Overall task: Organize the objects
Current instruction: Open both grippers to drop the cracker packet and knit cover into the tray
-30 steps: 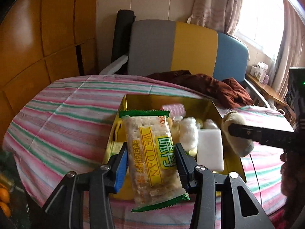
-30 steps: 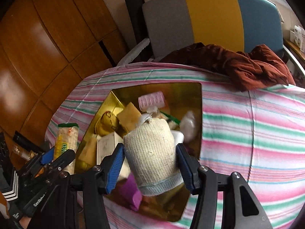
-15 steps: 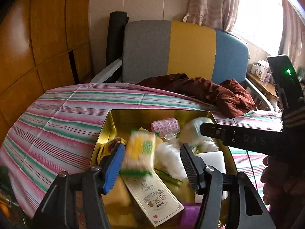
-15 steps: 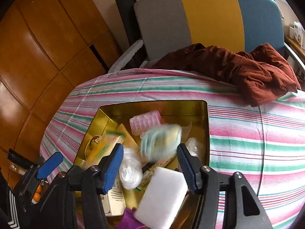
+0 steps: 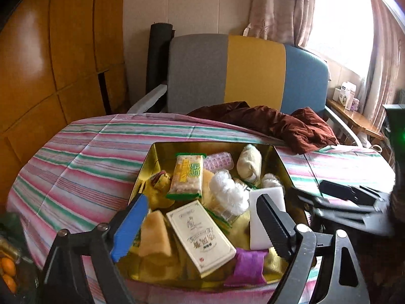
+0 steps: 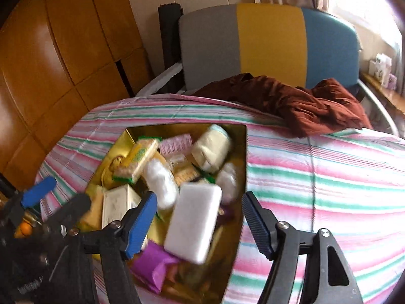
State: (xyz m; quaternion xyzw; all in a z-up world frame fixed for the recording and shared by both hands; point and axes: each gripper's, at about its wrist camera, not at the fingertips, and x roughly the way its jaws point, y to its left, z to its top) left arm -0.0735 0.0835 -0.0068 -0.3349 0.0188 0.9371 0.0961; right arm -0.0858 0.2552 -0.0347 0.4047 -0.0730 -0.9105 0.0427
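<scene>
Daylight pours in from the window [image 5: 339, 25] at upper right, blown out to white. Glare streaks the wood panels [image 5: 33, 58]. Fisheye bending curves the edges, corners go dark, and the right wrist view is motion-blurred.

The left black two-finger gripper with blue pads [image 5: 202, 225] hangs with its jaws spread wide and nothing between them. The right black two-finger gripper with blue ribbed pads [image 6: 200, 223] is likewise spread, gripping nothing. In the left wrist view the right gripper reaches in from the right edge; in the right wrist view the left gripper shows at lower left.
</scene>
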